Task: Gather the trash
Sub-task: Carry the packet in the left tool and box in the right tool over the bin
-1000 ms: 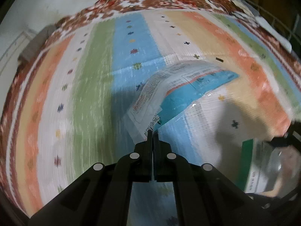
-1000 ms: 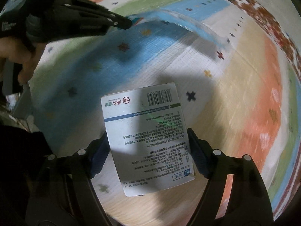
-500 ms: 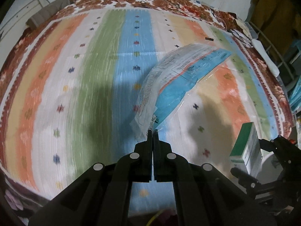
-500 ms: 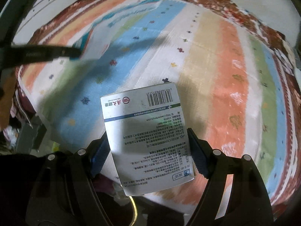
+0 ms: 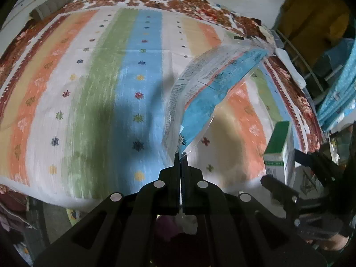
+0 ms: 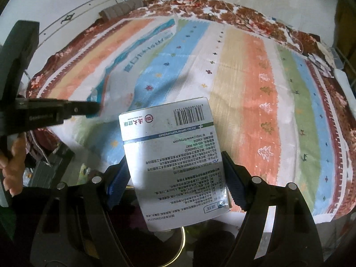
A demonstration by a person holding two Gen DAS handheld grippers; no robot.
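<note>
Left wrist: both pieces lifted, carry-off under way

Bed [image 5: 93,102] lies below and ahead of both grippers. Box [image 6: 175,155] sits clamped between the right gripper's [image 6: 175,173] spread pads. Wrapper [image 5: 207,93] hangs forward from the left gripper [image 5: 180,155], jaws pinched tight on its corner. Next: find a bin, not in view, and drop both. Since a second ago, both have risen and the bed's near edge has come into view.

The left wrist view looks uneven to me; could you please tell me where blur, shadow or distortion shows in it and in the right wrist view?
Left wrist view: fisheye bows the striped cloth; a dark shadow crosses its blue stripe; the plastic wrapper is slightly smeared. Right wrist view: the box print is sharp, while the left tongs and wrapper are motion-blurred.
</note>
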